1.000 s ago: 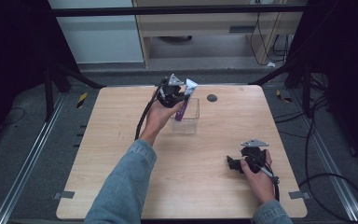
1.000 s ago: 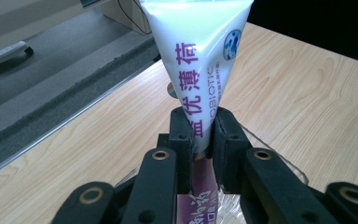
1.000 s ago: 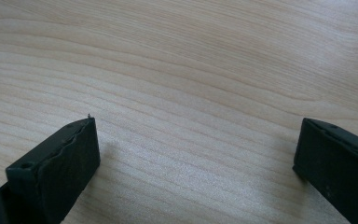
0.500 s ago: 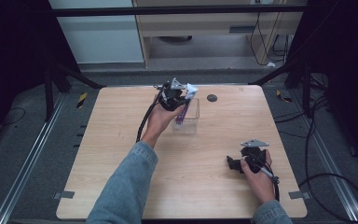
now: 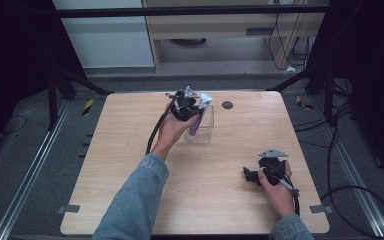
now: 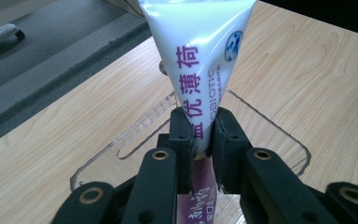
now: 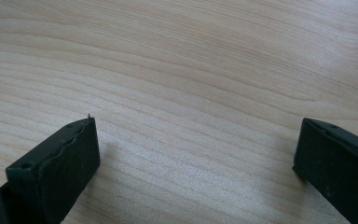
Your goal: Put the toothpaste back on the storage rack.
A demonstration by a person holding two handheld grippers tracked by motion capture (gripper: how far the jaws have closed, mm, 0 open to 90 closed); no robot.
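My left gripper point(image 5: 190, 109) is shut on a white and purple tube point(image 5: 198, 120) and holds it upright, flat white end up, at the clear plastic box point(image 5: 206, 134) in the far middle of the table. In the left gripper view the jaws pinch the tube point(image 6: 200, 60) near its middle, with my left gripper point(image 6: 199, 133) above the clear box point(image 6: 279, 135); the tube's purple lower end reaches down inside the box. My right gripper point(image 5: 251, 175) rests low over the front right of the wooden table point(image 5: 130, 200), open. In the right gripper view my right gripper point(image 7: 193, 149) has bare wood between its jaws.
A small black disc point(image 5: 227, 105) lies on the table just right of the box, near the far edge. A cable trails from each gripper along the forearm. Dark frame rails and floor cables surround the table.
My left gripper has sunk a little with the tube, bringing its purple end deeper into the clear box. The right gripper has not moved.
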